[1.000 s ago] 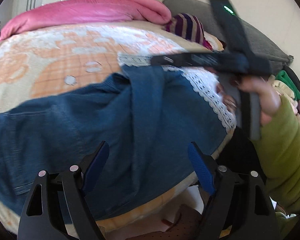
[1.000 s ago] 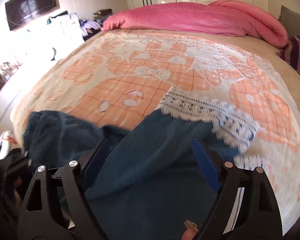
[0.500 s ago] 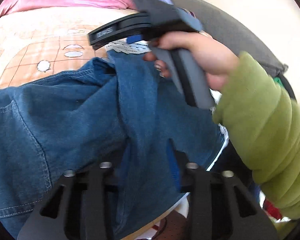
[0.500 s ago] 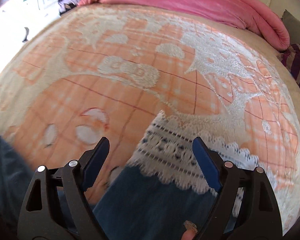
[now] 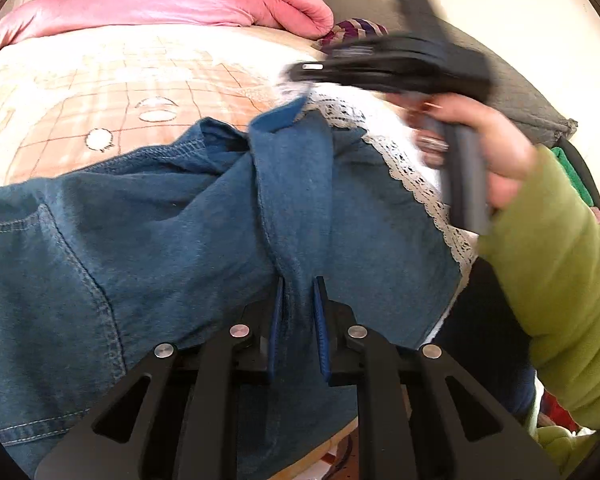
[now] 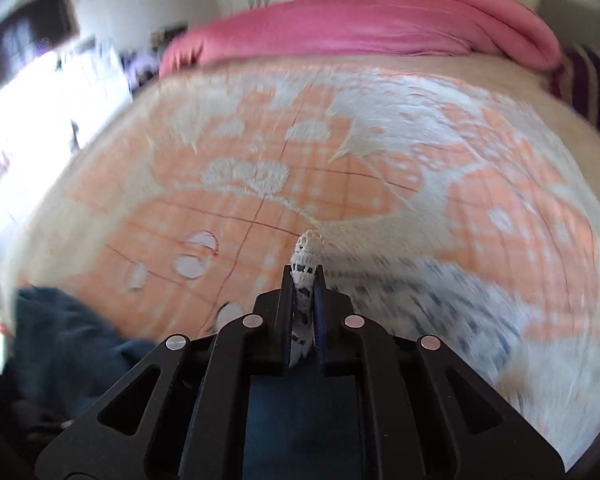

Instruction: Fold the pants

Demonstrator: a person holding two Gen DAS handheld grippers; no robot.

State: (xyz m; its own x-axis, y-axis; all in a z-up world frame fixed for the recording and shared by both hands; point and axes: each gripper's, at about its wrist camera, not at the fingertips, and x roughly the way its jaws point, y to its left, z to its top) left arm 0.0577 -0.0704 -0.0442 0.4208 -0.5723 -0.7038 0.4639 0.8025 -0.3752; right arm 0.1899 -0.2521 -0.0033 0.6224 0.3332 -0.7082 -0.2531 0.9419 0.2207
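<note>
- My left gripper (image 5: 297,300), wide apart a second ago, has just been closing and now pinches a fold of the blue denim pants (image 5: 172,240) at the bed's near edge.
- My right gripper (image 6: 303,280), open before, now clamps the pants' white lace hem (image 6: 305,268) over the orange patterned bedspread (image 6: 340,184).
- The right view is blurred; the pants' lower part is cut off.

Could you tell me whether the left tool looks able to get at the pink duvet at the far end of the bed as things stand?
Probably not. The left tool has just closed on a fold of the denim pants at the bed's near edge, and the pink duvet lies across the whole bedspread.
</note>
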